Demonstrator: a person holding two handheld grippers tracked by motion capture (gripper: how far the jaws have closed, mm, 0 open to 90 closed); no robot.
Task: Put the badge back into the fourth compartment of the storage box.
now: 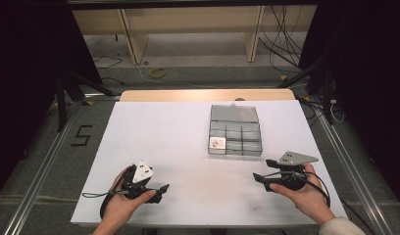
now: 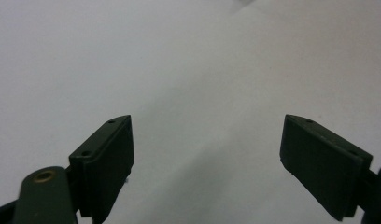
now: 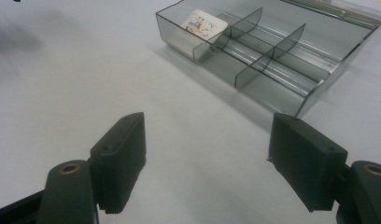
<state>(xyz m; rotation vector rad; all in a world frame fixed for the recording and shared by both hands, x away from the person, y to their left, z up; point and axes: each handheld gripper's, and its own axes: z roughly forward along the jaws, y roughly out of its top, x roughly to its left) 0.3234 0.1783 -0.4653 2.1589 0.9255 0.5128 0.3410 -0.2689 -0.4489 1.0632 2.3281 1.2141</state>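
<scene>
Looking down from the high view, we hold both tools low over the white worktop [image 1: 154,137], near its front edge and well apart from each other. Our left tool [image 1: 161,188] points toward the middle of the worktop; in the left gripper view its jaws stand wide apart with nothing between them but bare white surface. Our right tool [image 1: 257,177] points inward from the other side, and in the right gripper view its jaws are likewise spread wide and empty.

The thing nearest our work is the clear compartment box [image 1: 236,131], which sits on the right half of the worktop, beyond the right tool and apart from it. Its lid lies open at the far side. A small white packet [image 1: 217,143] with printed marks rests in the front left compartment as the high view shows it; the other compartments look empty, as far as we can tell.

We judge that the work stands either at its very start or at its close: one item sits stowed, neither tool touches anything, and no loose pieces lie on the worktop. If anything is left, shutting the lid seems likeliest.
</scene>
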